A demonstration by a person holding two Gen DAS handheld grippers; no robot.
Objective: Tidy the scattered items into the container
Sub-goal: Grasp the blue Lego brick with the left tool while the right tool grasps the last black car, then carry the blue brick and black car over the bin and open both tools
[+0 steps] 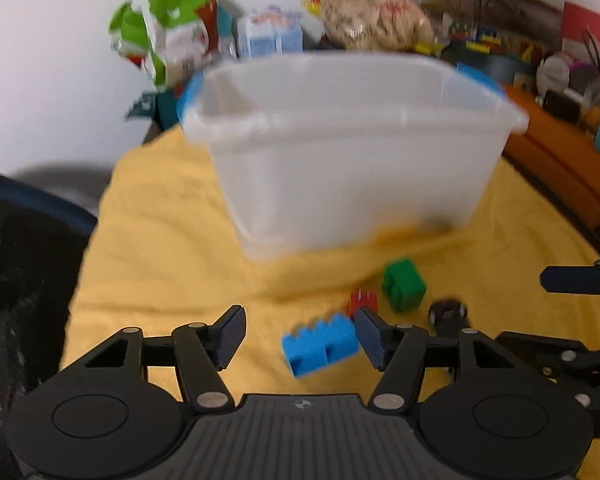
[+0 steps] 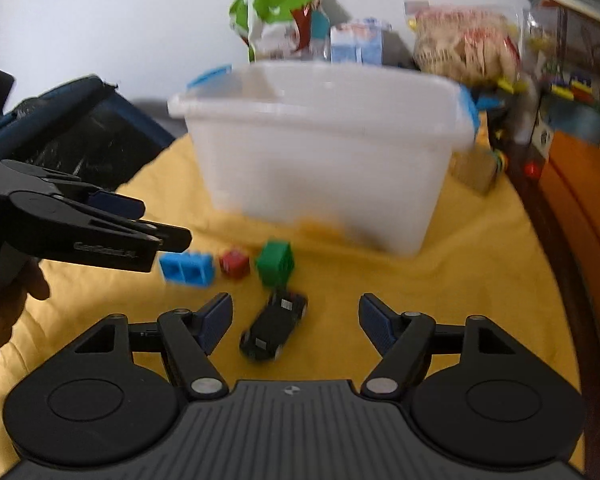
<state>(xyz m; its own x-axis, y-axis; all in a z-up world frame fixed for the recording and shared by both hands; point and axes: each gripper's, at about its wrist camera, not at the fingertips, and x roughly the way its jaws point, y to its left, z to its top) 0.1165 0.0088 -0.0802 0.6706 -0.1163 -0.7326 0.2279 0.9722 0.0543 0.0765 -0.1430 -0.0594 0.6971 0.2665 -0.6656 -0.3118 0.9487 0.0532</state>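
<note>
A translucent plastic container (image 1: 352, 152) with blue handles stands on a yellow cloth; it also shows in the right wrist view (image 2: 320, 152). In front of it lie a blue brick (image 1: 320, 346), a red block (image 1: 362, 300), a green block (image 1: 404, 284) and a black toy car (image 1: 448, 312). My left gripper (image 1: 300, 338) is open, with the blue brick between its fingers. My right gripper (image 2: 296, 322) is open, with the black toy car (image 2: 274, 326) between its fingers. The right wrist view also shows the blue brick (image 2: 186, 268), red block (image 2: 234, 264) and green block (image 2: 276, 262).
The yellow cloth (image 1: 160, 240) covers the table. Behind the container stand a green snack bag (image 1: 168, 20), a blue-white carton (image 1: 270, 36) and a bag of biscuits (image 1: 376, 16). A dark bag (image 2: 80, 136) lies at the left. Orange furniture (image 1: 560, 160) and cluttered shelves stand at the right.
</note>
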